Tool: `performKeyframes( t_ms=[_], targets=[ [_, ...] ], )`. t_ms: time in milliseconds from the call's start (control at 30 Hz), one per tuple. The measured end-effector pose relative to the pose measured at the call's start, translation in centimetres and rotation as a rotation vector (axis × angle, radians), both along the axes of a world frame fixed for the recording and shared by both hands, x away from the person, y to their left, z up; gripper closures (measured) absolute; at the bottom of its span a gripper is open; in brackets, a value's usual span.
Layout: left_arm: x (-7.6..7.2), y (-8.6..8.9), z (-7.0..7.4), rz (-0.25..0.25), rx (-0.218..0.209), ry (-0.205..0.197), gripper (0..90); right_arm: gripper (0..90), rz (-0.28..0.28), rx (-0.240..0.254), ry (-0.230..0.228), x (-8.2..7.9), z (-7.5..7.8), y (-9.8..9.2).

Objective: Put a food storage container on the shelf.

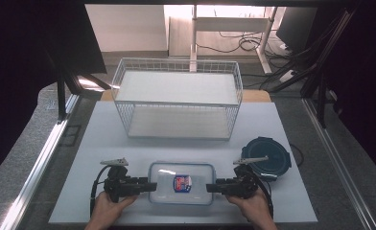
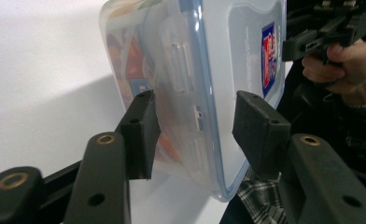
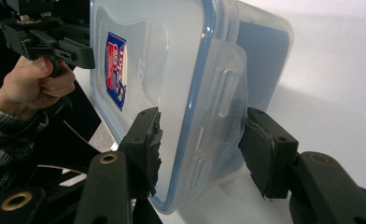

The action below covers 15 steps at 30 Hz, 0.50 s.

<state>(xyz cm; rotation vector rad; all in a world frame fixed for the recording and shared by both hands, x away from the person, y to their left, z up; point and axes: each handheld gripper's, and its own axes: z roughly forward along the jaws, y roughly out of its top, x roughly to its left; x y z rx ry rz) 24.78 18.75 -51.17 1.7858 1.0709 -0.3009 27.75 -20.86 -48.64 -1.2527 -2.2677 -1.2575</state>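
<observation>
With its long axis running left to right on the white worktop [image 1: 104,143], the lidded container [image 1: 181,183] lies directly between the left claw [image 1: 151,186] and right claw [image 1: 211,187], each equally near, jaws parted astride an end latch, not visibly clamped.

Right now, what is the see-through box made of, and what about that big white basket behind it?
The box looks like clear, slightly cloudy plastic: colours show through its wall, and its lid has a blue rim and moulded clip flaps. The basket looks like thin metal wire with a white coating, woven into an open grid, though the coating is only a guess.
</observation>
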Motion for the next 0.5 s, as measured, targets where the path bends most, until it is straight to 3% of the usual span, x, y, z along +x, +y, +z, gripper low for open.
performKeyframes(
  t_ms=[67,233,500],
  targets=[
    [0.0,0.1,0.1,0.008,-0.005,-0.007,52.9,50.8,-0.008,0.002,-0.004,-0.2,0.1,0.0],
    [0.0,0.0,0.3,0.027,0.011,-0.051,53.2,50.2,-0.007,-0.027,-0.092,-0.4,0.5,0.4],
    [0.4,0.3,1.6,0.037,-0.024,-0.097,53.5,51.0,-0.011,0.003,-0.157,-0.2,1.7,0.3]
  ],
)
